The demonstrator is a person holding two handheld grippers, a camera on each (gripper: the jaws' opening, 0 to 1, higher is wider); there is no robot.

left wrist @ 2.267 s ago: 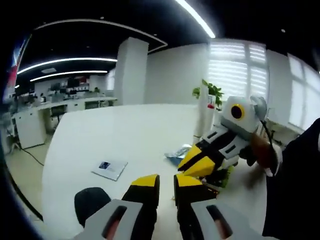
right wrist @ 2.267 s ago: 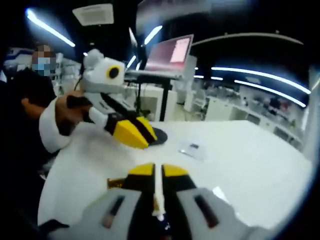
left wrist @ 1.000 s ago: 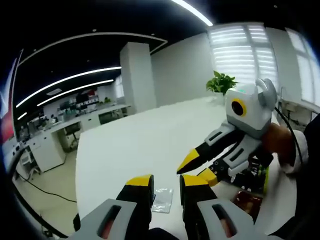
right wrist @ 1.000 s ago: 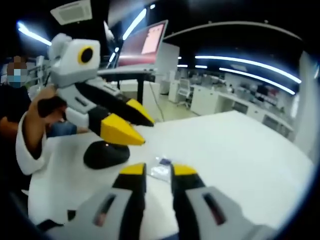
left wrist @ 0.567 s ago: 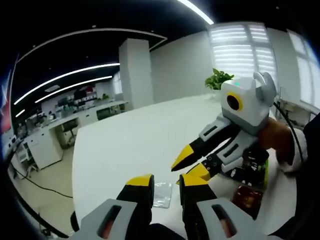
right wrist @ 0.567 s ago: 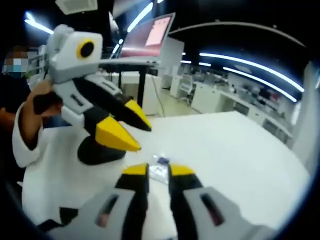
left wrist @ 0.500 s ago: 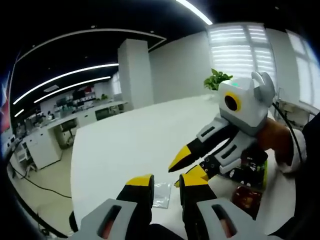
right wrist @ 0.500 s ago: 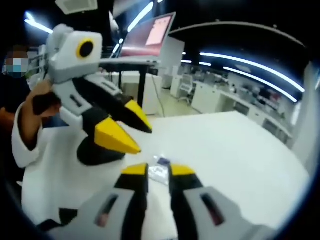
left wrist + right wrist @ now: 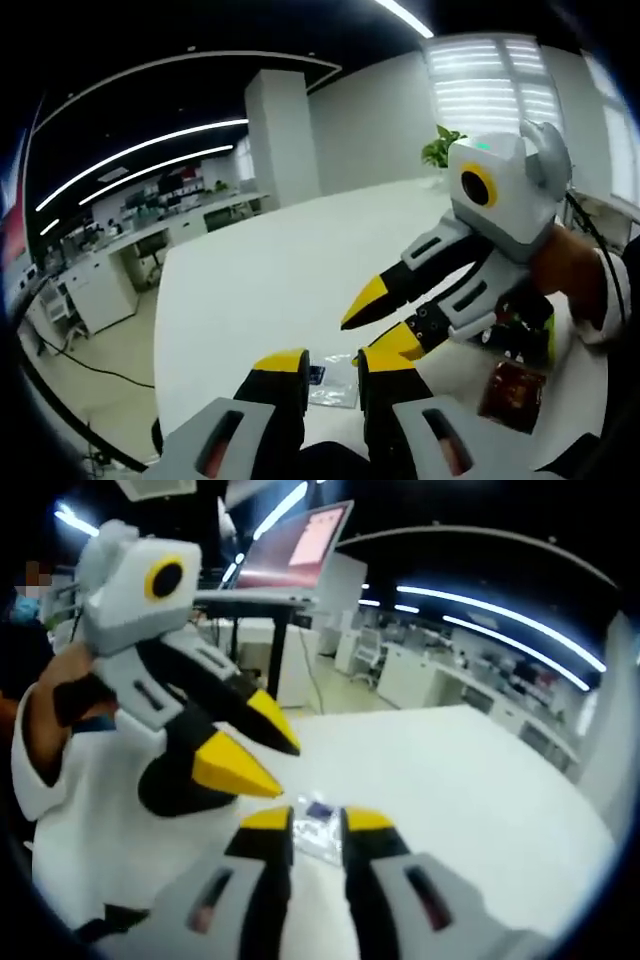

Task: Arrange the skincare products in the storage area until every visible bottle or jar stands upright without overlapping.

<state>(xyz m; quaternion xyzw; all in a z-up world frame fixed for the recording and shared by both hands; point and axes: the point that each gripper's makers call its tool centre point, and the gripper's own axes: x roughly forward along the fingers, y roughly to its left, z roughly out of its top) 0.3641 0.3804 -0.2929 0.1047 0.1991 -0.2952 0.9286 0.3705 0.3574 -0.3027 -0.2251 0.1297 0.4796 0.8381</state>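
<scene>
White surface carries flat sachet; left tongs and right tongs slightly parted, empty, nearer sachet than before; no bottle righted.

My left gripper view looks low across the round white table toward windows; my right gripper view faces offices. Both share the small clear sachet, close.

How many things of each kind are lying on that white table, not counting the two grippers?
Clear sachet: 1
Red packet: 1
Dark container with a green edge, partly hidden: 1
Black round object: 1
Total: 4
</scene>
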